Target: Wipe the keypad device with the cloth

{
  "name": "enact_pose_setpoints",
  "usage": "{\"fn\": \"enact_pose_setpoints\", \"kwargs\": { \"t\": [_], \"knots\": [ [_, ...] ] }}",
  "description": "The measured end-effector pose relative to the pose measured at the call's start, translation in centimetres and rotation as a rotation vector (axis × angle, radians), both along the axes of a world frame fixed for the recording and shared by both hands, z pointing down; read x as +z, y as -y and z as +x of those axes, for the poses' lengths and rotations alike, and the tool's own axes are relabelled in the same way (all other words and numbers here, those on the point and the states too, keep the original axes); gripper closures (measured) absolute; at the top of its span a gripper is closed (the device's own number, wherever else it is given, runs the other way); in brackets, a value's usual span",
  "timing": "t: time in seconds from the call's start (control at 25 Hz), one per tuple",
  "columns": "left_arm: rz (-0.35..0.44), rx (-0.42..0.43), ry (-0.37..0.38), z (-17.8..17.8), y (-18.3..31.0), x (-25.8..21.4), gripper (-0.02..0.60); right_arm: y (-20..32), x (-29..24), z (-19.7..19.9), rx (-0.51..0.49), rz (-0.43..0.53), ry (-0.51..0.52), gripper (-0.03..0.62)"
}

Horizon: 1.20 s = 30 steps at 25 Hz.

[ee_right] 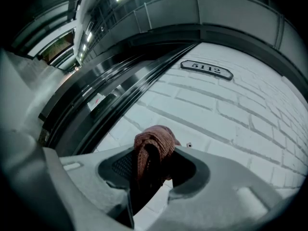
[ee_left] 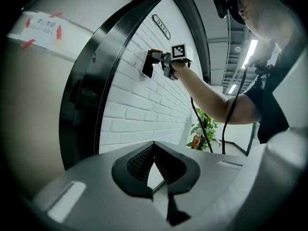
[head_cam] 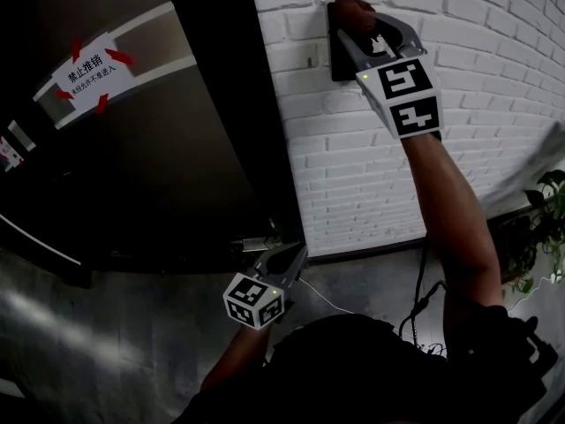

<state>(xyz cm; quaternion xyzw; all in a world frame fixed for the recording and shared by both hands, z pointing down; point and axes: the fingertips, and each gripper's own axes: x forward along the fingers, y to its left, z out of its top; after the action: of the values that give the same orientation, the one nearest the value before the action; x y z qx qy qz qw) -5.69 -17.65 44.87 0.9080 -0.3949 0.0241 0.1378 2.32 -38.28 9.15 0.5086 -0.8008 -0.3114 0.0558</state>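
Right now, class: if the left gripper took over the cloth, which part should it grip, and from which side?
Likely the bunched fold of the cloth standing past the tips of the right gripper, approached from the room side: only that fold is free, and the keypad device lies behind it.

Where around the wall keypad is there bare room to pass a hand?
Bare brick wall below the keypad device, down to the floor, and far right past the arm. Crowded: the door frame runs close on its left, and the right gripper with the cloth covers its top.
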Motion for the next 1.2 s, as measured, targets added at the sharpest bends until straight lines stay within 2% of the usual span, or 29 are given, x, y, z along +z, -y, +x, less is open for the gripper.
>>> {"fn": "enact_pose_setpoints", "kwargs": {
  "t": [1.2],
  "knots": [
    [-0.007,0.034,0.012,0.8,-0.1,0.2,0.565,0.0,8.5,0.3,-0.007,-0.151,-0.024,0.439]
  ]
}}
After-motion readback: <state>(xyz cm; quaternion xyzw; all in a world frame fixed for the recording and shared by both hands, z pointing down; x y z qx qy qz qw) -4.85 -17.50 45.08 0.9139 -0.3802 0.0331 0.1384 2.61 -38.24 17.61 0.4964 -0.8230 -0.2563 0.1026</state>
